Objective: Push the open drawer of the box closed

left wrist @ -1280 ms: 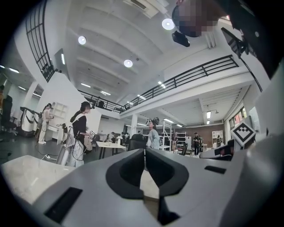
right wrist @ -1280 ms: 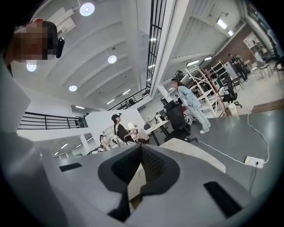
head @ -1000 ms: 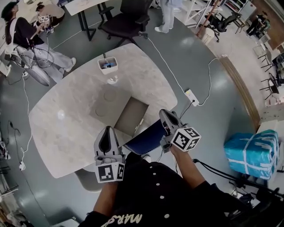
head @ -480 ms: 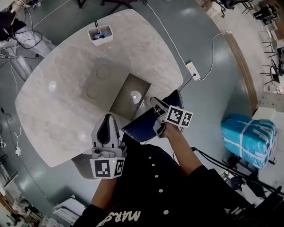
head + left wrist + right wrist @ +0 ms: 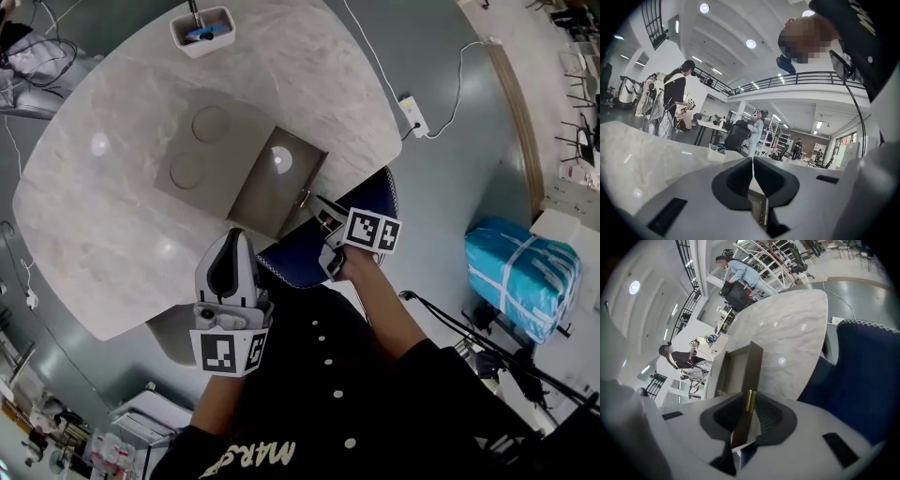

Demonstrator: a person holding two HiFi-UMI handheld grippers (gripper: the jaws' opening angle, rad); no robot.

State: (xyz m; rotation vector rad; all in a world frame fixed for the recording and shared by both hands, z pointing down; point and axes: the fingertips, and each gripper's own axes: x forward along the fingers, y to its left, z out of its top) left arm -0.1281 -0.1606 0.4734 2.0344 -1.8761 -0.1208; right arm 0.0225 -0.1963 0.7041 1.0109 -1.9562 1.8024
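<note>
The right gripper (image 5: pixel 747 409) has its jaws closed onto the front panel of the drawer (image 5: pixel 740 366), pinching it at the brass handle (image 5: pixel 749 401). The left gripper (image 5: pixel 753 161) has its jaws pressed together with nothing between them; it is held above the table edge, well apart from the drawer.

In the head view, the right gripper (image 5: pixel 317 208) meets the drawer (image 5: pixel 277 180) at the drawer's 4 o'clock corner. The drawer stands pulled out of the grey box (image 5: pixel 202 155), toward 4 o'clock. The left gripper (image 5: pixel 231 240) is at 7 o'clock from the drawer.

The box rests near the middle of a pale marble table (image 5: pixel 103 234). A white container (image 5: pixel 202 30) sits at the table's 12 o'clock edge. A navy chair (image 5: pixel 305 267) is just beside the table's 5 o'clock edge. The floor (image 5: pixel 450 197) is glossy grey; on it are a white power strip (image 5: pixel 412 114) at 2 o'clock and a blue wrapped bundle (image 5: pixel 520 277) at 3 o'clock.
</note>
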